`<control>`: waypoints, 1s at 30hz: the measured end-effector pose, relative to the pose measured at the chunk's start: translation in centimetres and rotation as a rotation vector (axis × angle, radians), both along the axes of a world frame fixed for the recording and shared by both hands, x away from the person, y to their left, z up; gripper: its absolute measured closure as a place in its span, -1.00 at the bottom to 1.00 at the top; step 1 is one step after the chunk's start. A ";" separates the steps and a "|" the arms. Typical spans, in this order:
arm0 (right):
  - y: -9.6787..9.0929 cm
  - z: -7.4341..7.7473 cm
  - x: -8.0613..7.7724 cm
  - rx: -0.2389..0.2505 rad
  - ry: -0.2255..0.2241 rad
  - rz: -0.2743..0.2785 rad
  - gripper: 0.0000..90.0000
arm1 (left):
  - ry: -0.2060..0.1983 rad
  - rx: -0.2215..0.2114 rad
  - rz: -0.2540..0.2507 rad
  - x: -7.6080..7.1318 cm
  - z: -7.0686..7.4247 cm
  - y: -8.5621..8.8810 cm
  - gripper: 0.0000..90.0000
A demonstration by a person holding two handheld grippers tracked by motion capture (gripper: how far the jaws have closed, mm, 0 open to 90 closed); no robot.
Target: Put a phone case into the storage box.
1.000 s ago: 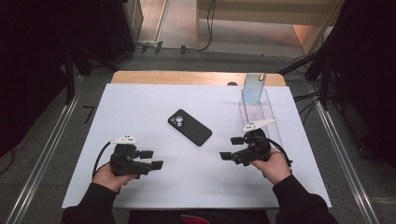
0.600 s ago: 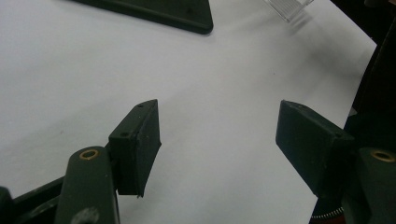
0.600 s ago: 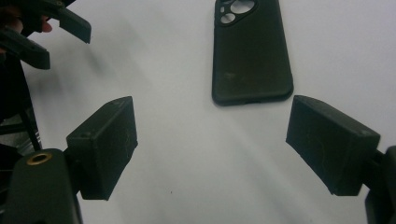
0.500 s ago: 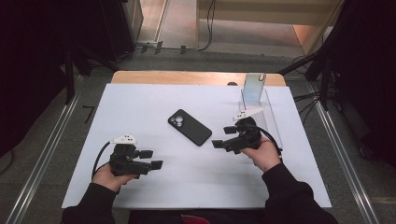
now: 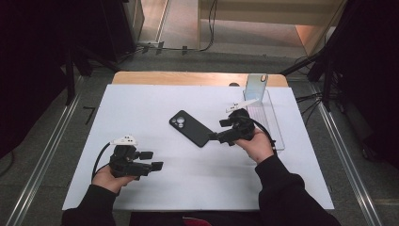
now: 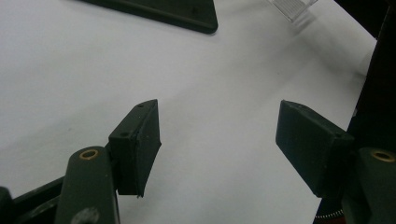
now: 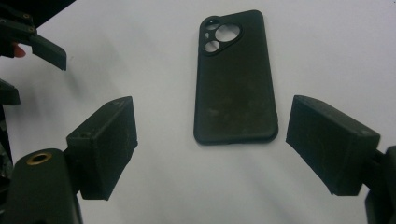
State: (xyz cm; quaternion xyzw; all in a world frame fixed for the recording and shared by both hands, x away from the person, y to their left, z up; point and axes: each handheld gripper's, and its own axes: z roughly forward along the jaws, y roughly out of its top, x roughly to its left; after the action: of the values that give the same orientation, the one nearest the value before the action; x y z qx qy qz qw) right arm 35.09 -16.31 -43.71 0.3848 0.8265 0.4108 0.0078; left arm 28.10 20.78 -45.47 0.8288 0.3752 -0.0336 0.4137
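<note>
Since a second ago the right gripper (image 5: 215, 137) has slid from the table's right side to the black phone case (image 5: 190, 128) at mid-table; the left gripper (image 5: 157, 165) rests near the front edge, jaws apart, empty. Left gripper view: wide jaws over bare white table (image 6: 210, 93), case corner (image 6: 187, 16) beyond. Right gripper view: case (image 7: 235, 79) lies camera-cutouts-up, ahead of spread, empty jaws.

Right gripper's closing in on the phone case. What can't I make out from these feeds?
- Case: underside hidden; it lies back-up on the mat.
- Case in left gripper view: cut off by the top edge.
- Stand: base partly hidden by the right gripper in the high view.
- Phone on the stand: too small for detail.
</note>
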 end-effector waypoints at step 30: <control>5.9 -0.5 5.7 -0.047 0.073 0.089 -1.00 | 0.001 -0.002 0.000 0.0 0.0 -0.1 -0.32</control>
State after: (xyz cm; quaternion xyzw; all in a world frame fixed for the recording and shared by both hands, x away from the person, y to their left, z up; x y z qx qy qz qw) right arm 40.79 -10.42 -44.22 0.3621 0.8520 0.3767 -0.0317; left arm 28.09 20.67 -45.51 0.8284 0.3755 -0.0344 0.4143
